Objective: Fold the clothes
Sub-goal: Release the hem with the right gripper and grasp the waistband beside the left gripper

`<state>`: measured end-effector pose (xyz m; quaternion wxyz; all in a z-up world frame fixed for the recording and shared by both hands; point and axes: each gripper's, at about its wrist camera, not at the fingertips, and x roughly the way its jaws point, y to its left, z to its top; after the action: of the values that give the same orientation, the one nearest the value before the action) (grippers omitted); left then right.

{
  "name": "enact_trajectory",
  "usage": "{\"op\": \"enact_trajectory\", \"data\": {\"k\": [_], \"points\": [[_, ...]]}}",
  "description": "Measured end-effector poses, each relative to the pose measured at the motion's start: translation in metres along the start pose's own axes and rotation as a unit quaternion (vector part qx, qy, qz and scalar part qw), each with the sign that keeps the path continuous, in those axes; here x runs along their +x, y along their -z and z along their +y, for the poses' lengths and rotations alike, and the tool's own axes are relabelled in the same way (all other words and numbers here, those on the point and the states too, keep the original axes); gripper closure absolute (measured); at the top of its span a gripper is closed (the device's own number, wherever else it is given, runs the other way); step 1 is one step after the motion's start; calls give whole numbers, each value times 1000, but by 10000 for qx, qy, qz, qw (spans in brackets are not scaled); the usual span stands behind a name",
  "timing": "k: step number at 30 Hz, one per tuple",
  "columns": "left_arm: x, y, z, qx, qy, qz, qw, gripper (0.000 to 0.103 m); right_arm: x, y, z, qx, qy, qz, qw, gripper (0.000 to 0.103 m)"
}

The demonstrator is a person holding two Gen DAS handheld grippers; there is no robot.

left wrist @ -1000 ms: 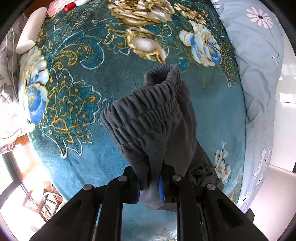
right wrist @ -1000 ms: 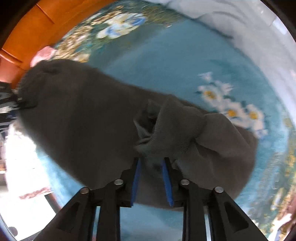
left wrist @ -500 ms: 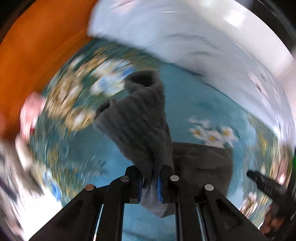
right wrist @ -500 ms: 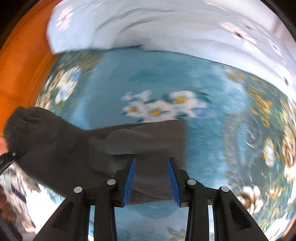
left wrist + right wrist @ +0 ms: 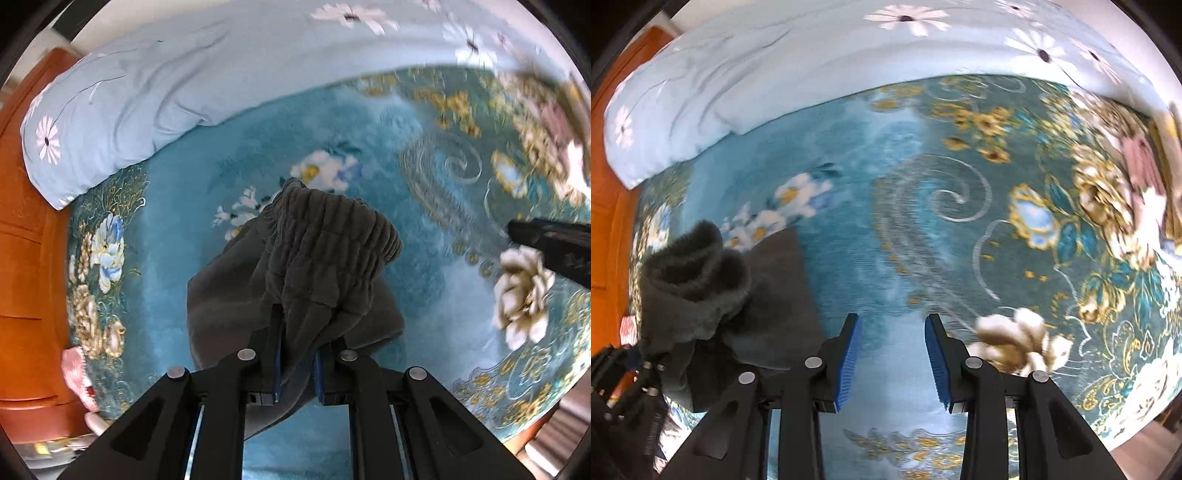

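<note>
Our left gripper (image 5: pixel 295 354) pinches the grey trousers (image 5: pixel 317 258) by the waistband above the bed (image 5: pixel 424 266); our right gripper (image 5: pixel 892 354), spread and empty, has them just to its left.

Dark grey fleece trousers (image 5: pixel 317 258), elastic waistband bunched, partly lifted
</note>
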<state>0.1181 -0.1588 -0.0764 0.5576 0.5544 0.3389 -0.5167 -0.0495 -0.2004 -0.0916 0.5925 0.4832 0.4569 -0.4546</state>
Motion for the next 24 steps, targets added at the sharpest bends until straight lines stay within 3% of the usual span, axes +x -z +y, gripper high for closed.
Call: {"op": "enact_trajectory", "data": {"k": [7, 10, 12, 13, 18, 21, 24], "points": [[10, -14, -13, -272, -142, 630, 9975, 79, 13, -2, -26, 147, -13, 141, 9998, 64], [10, -18, -16, -453, -70, 842, 9954, 68, 21, -5, -24, 100, -70, 202, 9997, 64], [8, -21, -19, -509, 66, 874, 9949, 52, 25, -7, -22, 72, -104, 232, 9997, 64], [6, -23, -22, -502, 124, 853, 9950, 49, 26, -8, -21, 54, -119, 241, 9996, 64], [-11, -30, -30, -382, 373, 702, 9961, 48, 28, -13, -17, -59, -168, 236, 9996, 64], [-12, -25, -9, -745, 610, 659, 9932, 48, 29, -16, -16, -84, -186, 240, 9995, 64], [2, -10, 30, -1383, 736, 840, 9841, 48, 29, -20, -12, -97, -283, 266, 9992, 64]]}}
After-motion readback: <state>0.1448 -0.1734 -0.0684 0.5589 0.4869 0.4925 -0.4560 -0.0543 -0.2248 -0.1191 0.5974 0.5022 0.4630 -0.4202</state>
